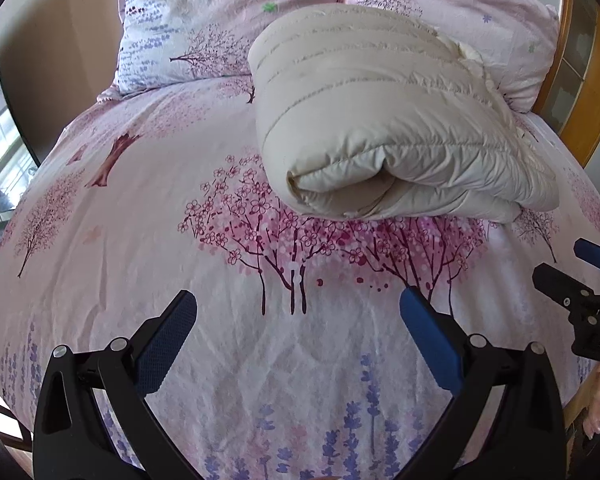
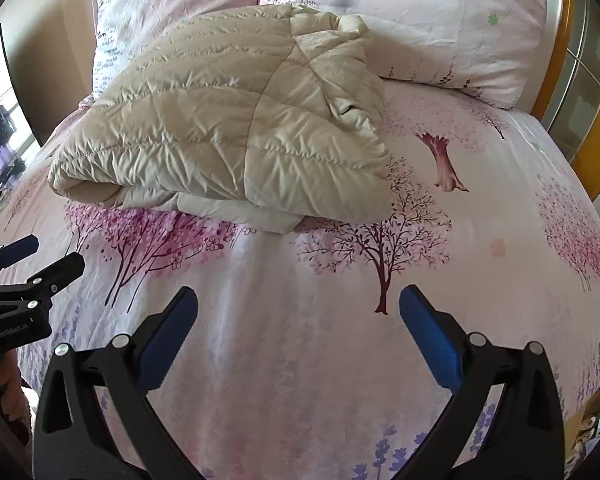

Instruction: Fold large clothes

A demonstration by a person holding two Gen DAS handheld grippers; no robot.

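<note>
Floral cotton bedsheet (image 1: 148,240) bears puffy quilted folded jacket (image 1: 380,120); both grippers spread apart.

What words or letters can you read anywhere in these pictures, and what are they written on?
"DA": white letters, cut off at the picture's edge, on the black body of the right gripper, seen from the left wrist.
Small white print on the black body of the left gripper, seen from the right wrist: too blurred to read.
Nothing else carries writing.
</note>
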